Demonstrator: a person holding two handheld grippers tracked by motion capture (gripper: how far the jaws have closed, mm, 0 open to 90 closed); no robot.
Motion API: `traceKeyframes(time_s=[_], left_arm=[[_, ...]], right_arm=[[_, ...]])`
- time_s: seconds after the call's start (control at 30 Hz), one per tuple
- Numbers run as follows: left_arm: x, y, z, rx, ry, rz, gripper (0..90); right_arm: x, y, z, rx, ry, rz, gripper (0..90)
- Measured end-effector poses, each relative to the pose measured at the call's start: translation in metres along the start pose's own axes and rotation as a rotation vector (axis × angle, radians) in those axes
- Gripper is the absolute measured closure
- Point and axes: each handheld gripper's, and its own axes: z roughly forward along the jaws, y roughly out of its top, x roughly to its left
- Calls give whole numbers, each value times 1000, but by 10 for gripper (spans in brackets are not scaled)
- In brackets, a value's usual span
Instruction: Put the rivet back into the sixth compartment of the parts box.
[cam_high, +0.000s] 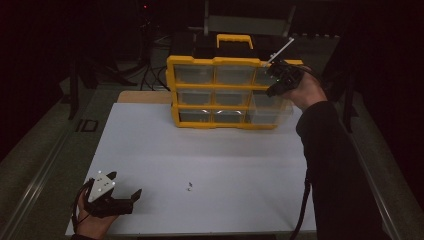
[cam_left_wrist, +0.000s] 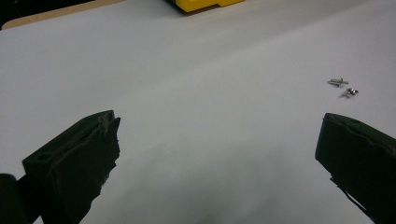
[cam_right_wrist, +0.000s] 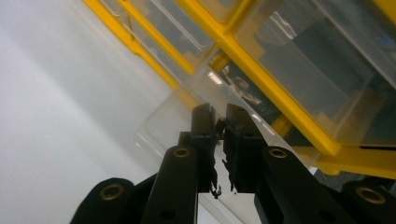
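Clear drawer (cam_right_wrist: 187, 116), pulled out of yellow organizer (cam_high: 227, 92)

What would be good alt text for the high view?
A person's right gripper is pulling a clear drawer from a yellow organizer at the table's far edge. The open left gripper rests at the near corner, small screws lying nearby.

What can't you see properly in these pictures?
- Inside the clear drawer: the right gripper, fingers shut on its rim, blocks the right gripper view; glare hides the rest.
- The tiny metal pieces on the white table: look like screws in the left gripper view, too small to be sure; mere specks in the high view.
- The yellow drawer cabinet: cut off by the top edge in the left gripper view.
- The room behind: too dark in the high view.
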Motion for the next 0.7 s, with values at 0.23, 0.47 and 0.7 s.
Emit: traceKeyframes(time_s=[0.23,0.47,0.7], left_arm=[[1,0,0,-1,3,-4,4],[1,0,0,1,4,-4,4],[1,0,-1,0,3,-4,4]], right_arm=[[3,-7,-8,-87,-57,-10,169],[6,-10,-7,-96,-55,-4,104],[18,-5,-3,-116,-21,-38,97]])
